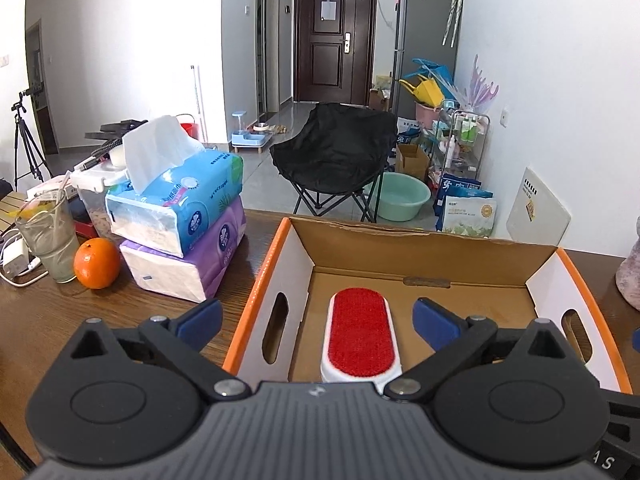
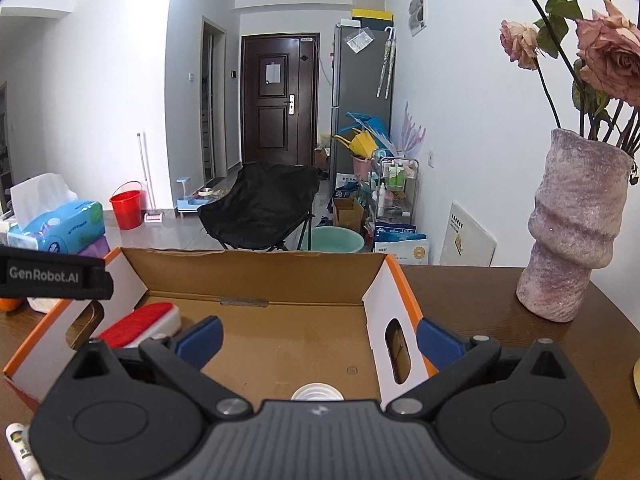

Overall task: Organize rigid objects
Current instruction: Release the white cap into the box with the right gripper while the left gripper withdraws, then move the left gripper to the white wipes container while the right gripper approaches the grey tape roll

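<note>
Both the left tool (image 1: pixel 318 320) and right tool (image 2: pixel 319 340) hang spread and empty over the box (image 1: pixel 420 246), where the brush (image 1: pixel 360 334) lies flat, red side up, apparently put away.

The near end of the red-faced, white-bodied oblong lint brush (image 1: pixel 360 336) is hidden behind the left tongs' dark body in the left wrist view. In the right wrist view, a round white ribbed cap (image 2: pixel 317 392) shows only its top above the right tongs' body; it is perhaps a bottle, but the rest is covered. A white tube with green print (image 2: pixel 20 446) is cut off by the lower left edge. The orange-rimmed cardboard box (image 1: pixel 256 280) has its near wall out of sight.
</note>
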A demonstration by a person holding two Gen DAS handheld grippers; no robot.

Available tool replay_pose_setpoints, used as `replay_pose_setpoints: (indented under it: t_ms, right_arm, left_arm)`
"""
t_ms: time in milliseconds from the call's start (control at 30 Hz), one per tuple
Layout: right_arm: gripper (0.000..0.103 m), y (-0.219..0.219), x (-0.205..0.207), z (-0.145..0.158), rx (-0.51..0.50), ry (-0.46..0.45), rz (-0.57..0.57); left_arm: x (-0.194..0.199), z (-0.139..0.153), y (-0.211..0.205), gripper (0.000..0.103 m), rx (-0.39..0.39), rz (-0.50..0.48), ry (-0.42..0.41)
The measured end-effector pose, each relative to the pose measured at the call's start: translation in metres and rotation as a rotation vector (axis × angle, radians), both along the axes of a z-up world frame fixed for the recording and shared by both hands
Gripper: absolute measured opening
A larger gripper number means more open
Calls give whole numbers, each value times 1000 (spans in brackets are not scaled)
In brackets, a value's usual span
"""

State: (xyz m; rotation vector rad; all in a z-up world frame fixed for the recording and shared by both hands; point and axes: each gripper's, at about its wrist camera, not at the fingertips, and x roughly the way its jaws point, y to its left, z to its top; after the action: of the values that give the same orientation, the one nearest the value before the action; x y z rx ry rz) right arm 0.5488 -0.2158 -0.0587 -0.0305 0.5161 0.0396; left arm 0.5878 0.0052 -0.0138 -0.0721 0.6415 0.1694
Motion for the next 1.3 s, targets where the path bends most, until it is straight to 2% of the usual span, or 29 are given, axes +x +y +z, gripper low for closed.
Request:
replay_pose_setpoints:
  t_ms: [467,933,1300]
  right_arm:
    - [103,-5,-38,9,-3,-33,1]
    - [103,-18,-97,21,47,-79,22]
    - [103,-25,-144,27,55,-91,-5]
  left_arm:
    - [-48,16,-1,103,8,-32,-59]
    - [-105,23,10,103,4,-31,-94]
    - [-150,27,23,103,-8,-30,-104]
